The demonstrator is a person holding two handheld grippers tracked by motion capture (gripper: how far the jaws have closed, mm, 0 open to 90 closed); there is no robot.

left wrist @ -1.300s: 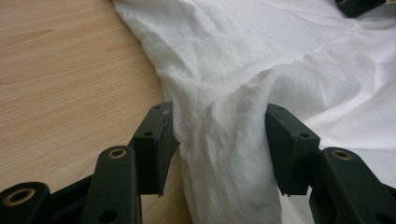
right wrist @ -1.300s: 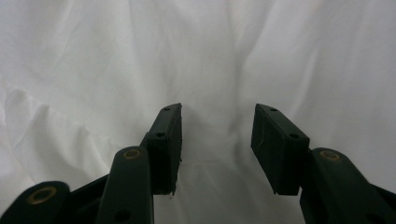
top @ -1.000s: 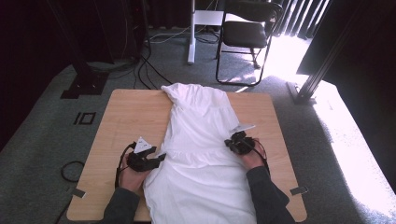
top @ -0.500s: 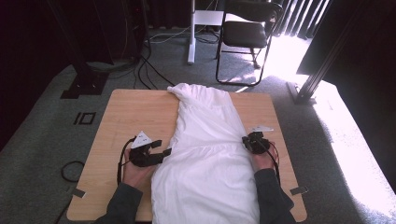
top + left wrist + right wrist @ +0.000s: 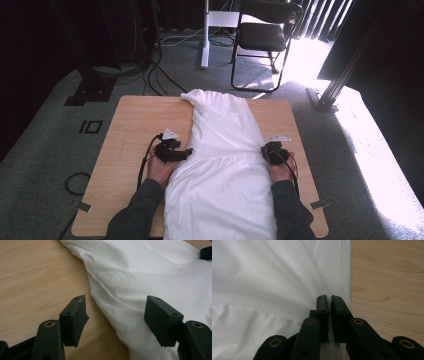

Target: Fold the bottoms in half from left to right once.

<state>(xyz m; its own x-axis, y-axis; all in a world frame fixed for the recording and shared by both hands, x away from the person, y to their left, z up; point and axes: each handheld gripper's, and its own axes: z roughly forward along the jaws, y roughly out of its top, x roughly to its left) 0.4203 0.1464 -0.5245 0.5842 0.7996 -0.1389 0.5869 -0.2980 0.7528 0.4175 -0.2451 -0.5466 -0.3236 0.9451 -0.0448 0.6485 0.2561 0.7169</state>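
A white garment lies lengthwise down the middle of the wooden table. My left gripper is at its left edge, about halfway along. Its jaws have just been opening and now stand wide apart over the cloth edge, the pads off the fabric. My right gripper sits at the garment's right edge. Its jaws have just eased a hair apart but still pinch a fold of the white fabric, whose creases run into the tips.
Bare wood lies left of the garment, and a narrow strip lies right of it. The garment's near end hangs over the table's front edge between the person's forearms. A black chair and cables are on the floor beyond the table.
The left gripper has let go of the cloth, opened, and slid away from me along the left edge. The right gripper drew its edge outward, and the garment now lies narrower and straighter.
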